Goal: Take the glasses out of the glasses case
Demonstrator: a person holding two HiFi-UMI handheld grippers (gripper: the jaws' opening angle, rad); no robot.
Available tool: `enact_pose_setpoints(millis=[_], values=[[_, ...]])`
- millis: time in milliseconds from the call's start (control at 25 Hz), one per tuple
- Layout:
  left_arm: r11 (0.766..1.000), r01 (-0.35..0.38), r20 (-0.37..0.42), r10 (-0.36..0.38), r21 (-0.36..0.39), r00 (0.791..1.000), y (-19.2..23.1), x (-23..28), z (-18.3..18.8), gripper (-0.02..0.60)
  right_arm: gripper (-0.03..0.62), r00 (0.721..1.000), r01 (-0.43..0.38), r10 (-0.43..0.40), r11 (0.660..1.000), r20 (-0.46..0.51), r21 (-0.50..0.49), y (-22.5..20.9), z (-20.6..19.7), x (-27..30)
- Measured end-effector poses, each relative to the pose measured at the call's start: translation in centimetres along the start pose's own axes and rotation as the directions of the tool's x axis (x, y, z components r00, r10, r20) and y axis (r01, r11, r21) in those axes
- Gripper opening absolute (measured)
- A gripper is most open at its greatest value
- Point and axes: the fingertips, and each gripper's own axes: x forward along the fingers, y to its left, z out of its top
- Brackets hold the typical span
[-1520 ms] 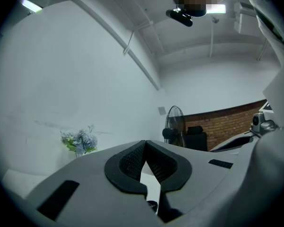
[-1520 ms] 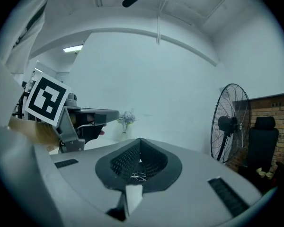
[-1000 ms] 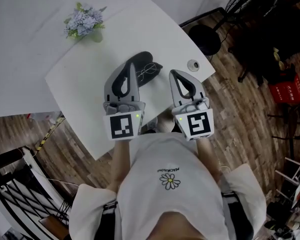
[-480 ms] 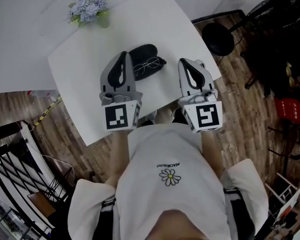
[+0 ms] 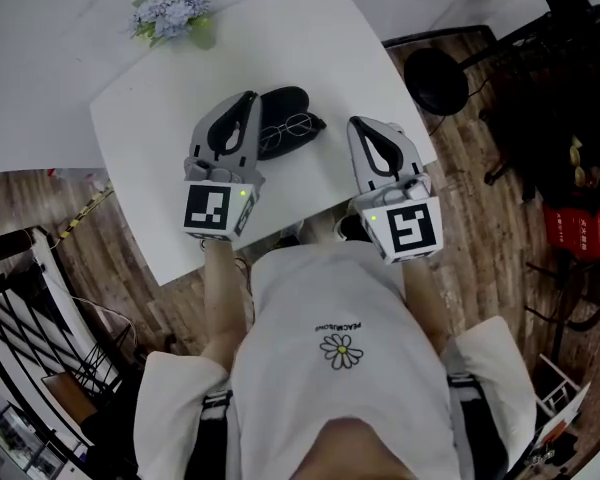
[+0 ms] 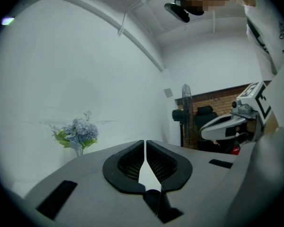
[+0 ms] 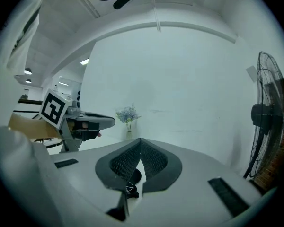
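A black glasses case (image 5: 283, 103) lies open on the white table (image 5: 150, 158), with thin wire-rimmed glasses (image 5: 286, 126) resting on it. My left gripper (image 5: 250, 96) lies just left of the case, jaws shut with nothing between them (image 6: 145, 141). My right gripper (image 5: 352, 121) is right of the case, a short gap away, its tips touching (image 7: 140, 139). Through the slot behind its tips I see a bit of the dark case and a lens of the glasses (image 7: 129, 178). Each gripper shows in the other's view.
A small bunch of pale blue flowers (image 5: 175, 13) stands at the table's far left. The table's right edge is close to my right gripper. Beyond it on the wooden floor are a black stool (image 5: 435, 78), a standing fan (image 7: 265, 112) and a red crate (image 5: 570, 223).
My left gripper has come off the case and now sits to its left, slightly lower. The right gripper has shifted a little sideways. Glasses and case have not moved.
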Motion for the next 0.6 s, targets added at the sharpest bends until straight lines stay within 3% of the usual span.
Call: enact_pose_setpoints(millis=[160, 280, 400, 600], values=[[0.990, 0.116, -0.073, -0.110, 0.082, 0.991, -0.5, 1.4, -2.3, 0.053, 0.009, 0.997, -0.065, 0.064, 0.998, -0.030, -0.021, -0.1, -0.4, 0.6], [0.977, 0.208, -0.179, -0.196, 0.049, 0.964, -1.1, 2.6, -5.6, 0.139, 0.009, 0.993, -0.114, 0.113, 0.993, -0.039, -0.027, 0.1, -0.9, 1.1], [0.959, 0.283, -0.308, -0.270, -0.004, 0.912, -1.4, 3.5, -9.6, 0.147, 0.009, 0.984, -0.166, 0.163, 0.985, -0.072, -0.044, 0.6, -1.9, 1.4], [0.921, 0.387, -0.519, -0.308, 0.047, 0.797, -1.8, 4.1, -15.8, 0.150, 0.009, 0.967, -0.223, 0.214, 0.974, -0.138, -0.049, 1.5, -4.0, 1.3]])
